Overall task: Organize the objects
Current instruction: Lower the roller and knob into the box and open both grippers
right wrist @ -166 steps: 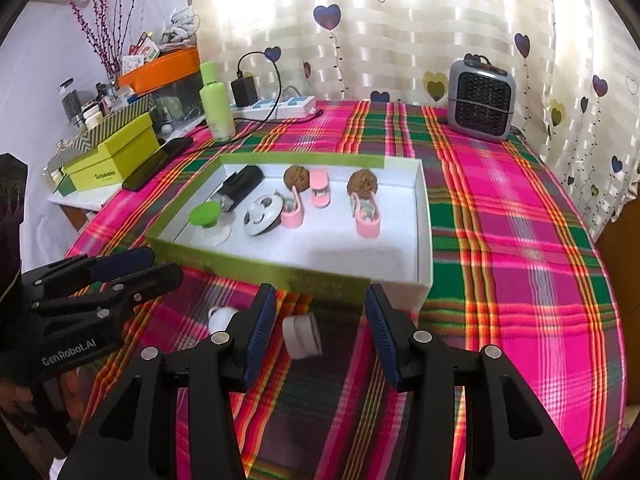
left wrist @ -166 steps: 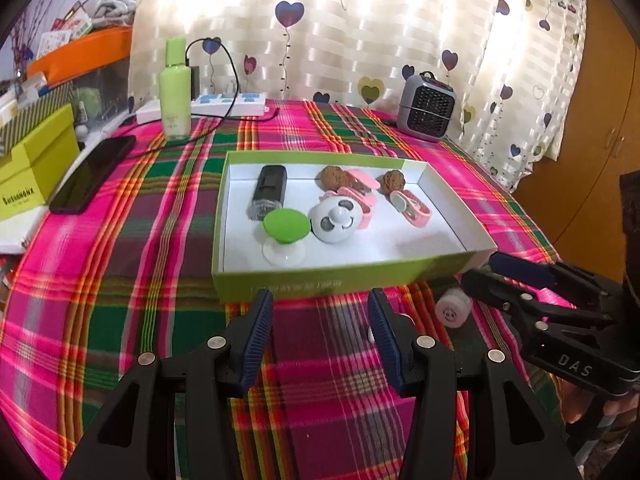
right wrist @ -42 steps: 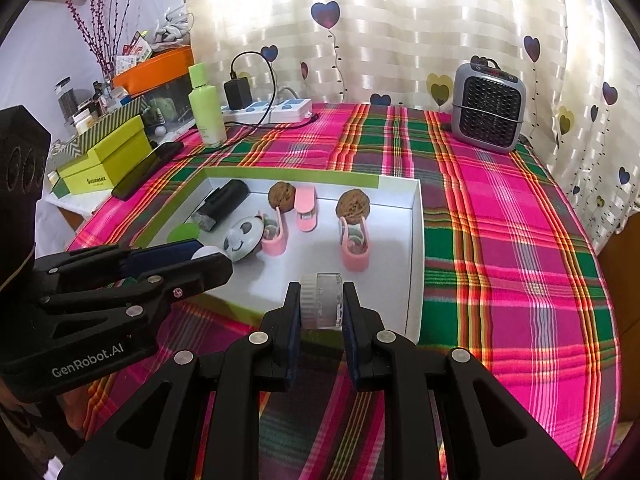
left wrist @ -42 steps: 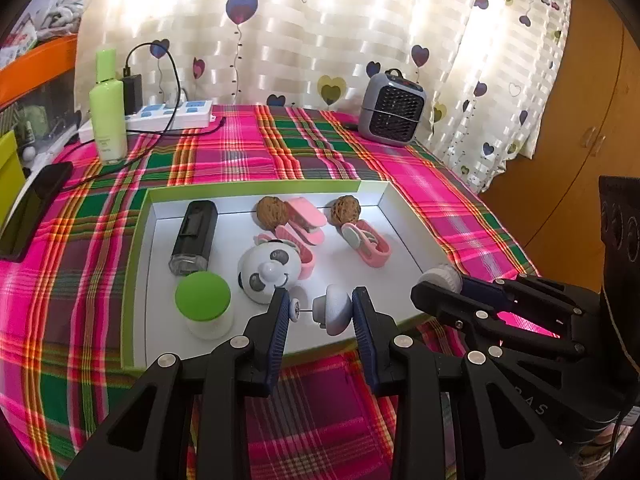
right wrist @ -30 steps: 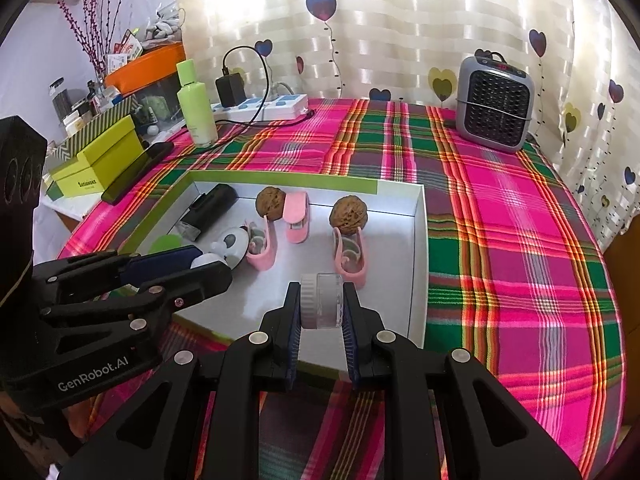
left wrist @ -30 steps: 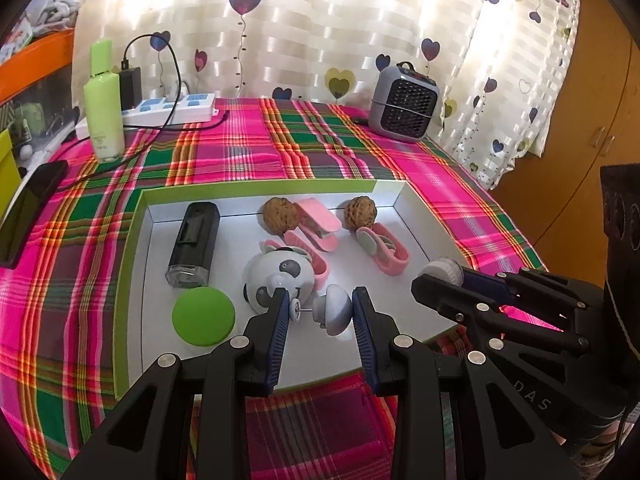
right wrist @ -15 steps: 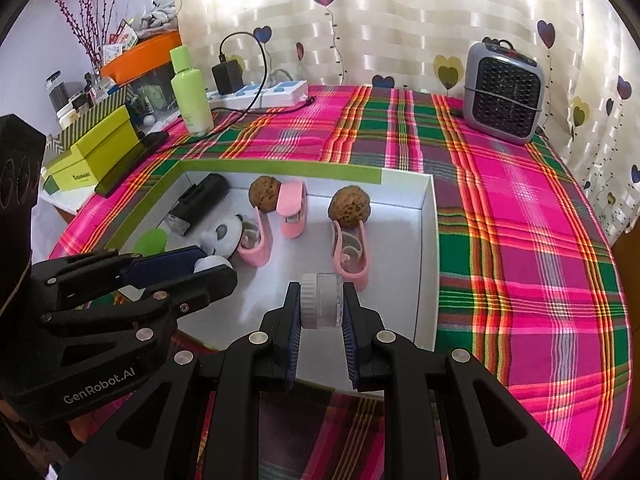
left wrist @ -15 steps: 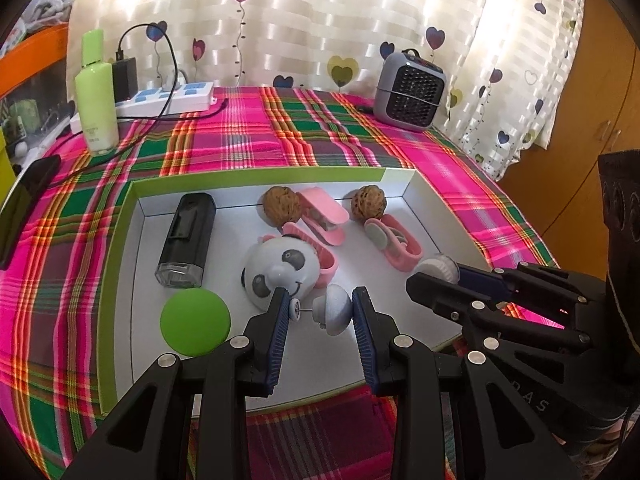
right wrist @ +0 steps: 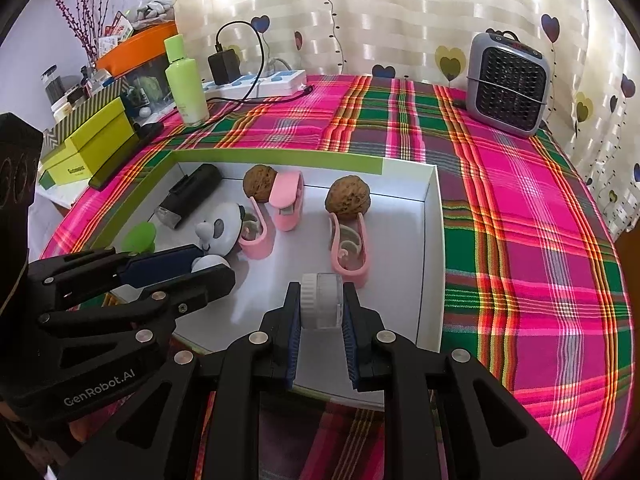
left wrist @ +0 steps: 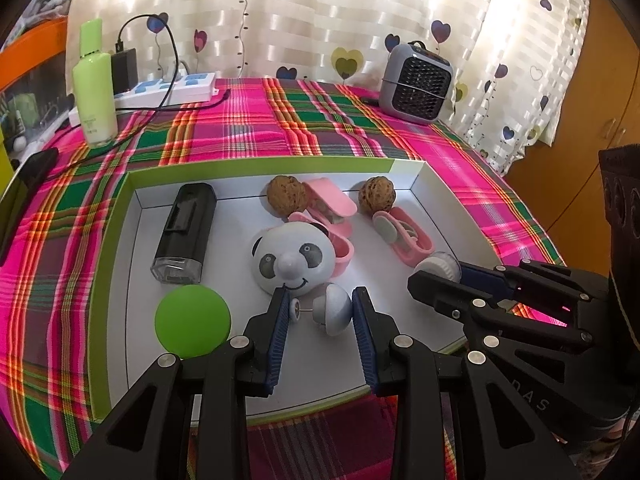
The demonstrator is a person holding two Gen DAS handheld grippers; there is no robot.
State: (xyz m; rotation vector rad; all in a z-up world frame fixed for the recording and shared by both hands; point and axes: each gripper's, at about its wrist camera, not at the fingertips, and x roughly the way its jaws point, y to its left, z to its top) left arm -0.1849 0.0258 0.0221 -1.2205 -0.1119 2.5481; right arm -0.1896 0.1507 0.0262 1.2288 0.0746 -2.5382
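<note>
A green-rimmed white box [left wrist: 256, 166] [right wrist: 430, 216] lies on the plaid table. It holds a panda toy [left wrist: 294, 258] [right wrist: 222, 226], a black case [left wrist: 185, 229] [right wrist: 190, 194], a green-capped jar [left wrist: 193, 322] [right wrist: 139, 237], two walnuts [left wrist: 287, 193] [right wrist: 347, 199] and pink clips [left wrist: 404, 234] [right wrist: 347, 248]. My left gripper [left wrist: 320, 314] is shut on a small white suction cup with a pin [left wrist: 332, 314] over the box's near part. My right gripper [right wrist: 320, 308] is shut on a small clear round jar [right wrist: 322, 306] over the box's near right part.
A grey mini heater [left wrist: 416, 84] [right wrist: 508, 90] stands at the back right. A green bottle [left wrist: 95, 84] [right wrist: 186, 80] and a power strip with a charger [left wrist: 176, 86] [right wrist: 256, 80] stand at the back left. Yellow-green boxes [right wrist: 90, 142] and a phone [left wrist: 24, 184] lie left.
Both grippers picked their items up off the cloth in front of the box, then carried them forward over the box's near edge. In the last second they moved slightly further in.
</note>
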